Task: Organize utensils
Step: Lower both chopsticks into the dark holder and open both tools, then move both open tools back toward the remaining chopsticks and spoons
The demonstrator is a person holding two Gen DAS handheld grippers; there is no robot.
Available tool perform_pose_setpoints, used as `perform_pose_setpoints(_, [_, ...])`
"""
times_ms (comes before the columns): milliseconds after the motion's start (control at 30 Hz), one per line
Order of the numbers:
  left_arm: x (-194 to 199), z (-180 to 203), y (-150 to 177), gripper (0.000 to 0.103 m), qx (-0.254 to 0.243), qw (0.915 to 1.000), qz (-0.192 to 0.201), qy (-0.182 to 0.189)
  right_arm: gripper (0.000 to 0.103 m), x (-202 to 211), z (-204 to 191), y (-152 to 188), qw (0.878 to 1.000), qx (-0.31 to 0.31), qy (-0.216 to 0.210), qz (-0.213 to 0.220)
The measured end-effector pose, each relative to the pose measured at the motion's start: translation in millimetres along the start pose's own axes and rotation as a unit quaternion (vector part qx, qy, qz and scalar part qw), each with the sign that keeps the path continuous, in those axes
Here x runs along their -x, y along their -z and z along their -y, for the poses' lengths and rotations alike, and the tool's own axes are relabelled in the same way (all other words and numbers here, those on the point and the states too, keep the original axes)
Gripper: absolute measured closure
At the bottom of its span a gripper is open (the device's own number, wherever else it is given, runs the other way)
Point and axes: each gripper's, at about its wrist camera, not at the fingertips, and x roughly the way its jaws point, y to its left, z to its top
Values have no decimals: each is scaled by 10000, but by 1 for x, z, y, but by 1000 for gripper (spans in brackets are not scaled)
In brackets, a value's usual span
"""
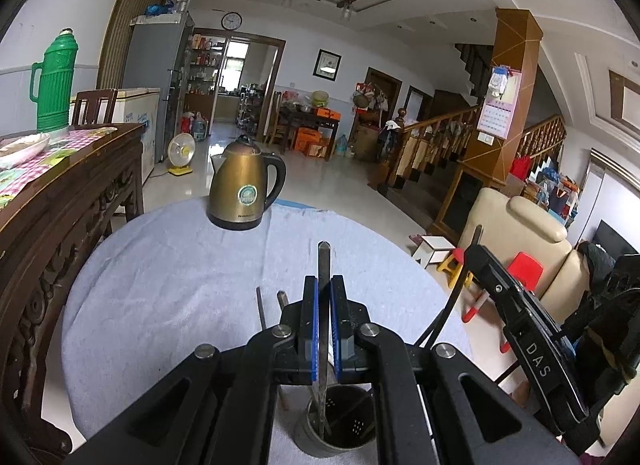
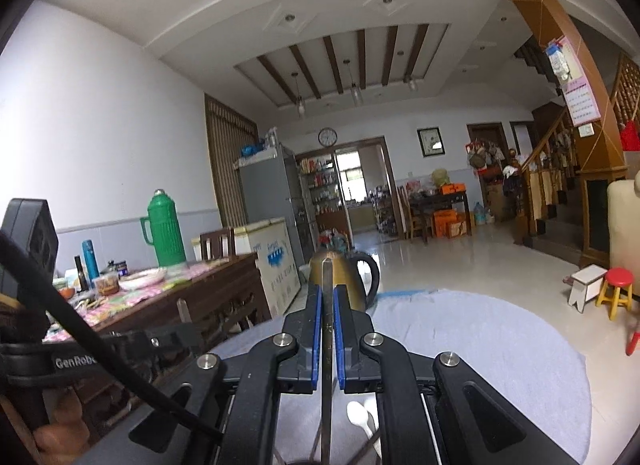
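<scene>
Both grippers are pinching a utensil handle each. The left gripper (image 1: 324, 285) has its blue pads clamped on a flat metal utensil (image 1: 323, 265) whose lower end sits inside the holder (image 1: 340, 425) on the grey cloth (image 1: 180, 285). The right gripper (image 2: 328, 293) squeezes another metal handle (image 2: 327, 277) upright, above a white spoon (image 2: 357, 415). A kettle (image 1: 244, 189) stands further back on the cloth.

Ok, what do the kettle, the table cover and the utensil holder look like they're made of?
Kettle: metal in a brushed bronze-gold finish with a soft sheen; its black handle looks like plastic. Table cover: pale blue cloth, probably terry towelling, judging by its matte, nubby surface. Utensil holder: likely dull grey metal, with punched holes in its wall.
</scene>
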Motion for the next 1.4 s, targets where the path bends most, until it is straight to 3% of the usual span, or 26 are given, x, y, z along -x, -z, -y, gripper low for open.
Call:
perform_pose_setpoints(467, [-2,-4,21,96,-67,9986,-500,155,92,12,23,30,9955,-151,-175,-923])
perform_pose_setpoints(500, [-1,-5,22,94,-61,9985,-506,182,87,12,23,30,9952,-169,-168,-947])
perform_pose_setpoints(567, [3,-6,21,78,-50,9988,-434,237,58,16,28,29,9947,-263,-136,-982])
perform_pose_setpoints(600, [8,-8,20,72,-66,9992,-329,200,53,21,33,28,9953,-348,-99,-903])
perform_pose_setpoints(667, [15,-10,19,54,-119,9998,-109,90,52,32,41,25,9964,-462,-17,-714])
perform_pose_setpoints(833, [26,-31,18,49,34,9998,171,-56,52,47,73,14,9953,-738,449,-440])
perform_pose_setpoints(1067, [15,-73,30,47,560,9970,-127,-521,52,36,143,33,9741,-1750,981,-1039])
perform_pose_setpoints(1400, [-36,-105,67,47,908,9808,-1322,-1107,52,2,188,90,9366,-2327,1109,-2372])
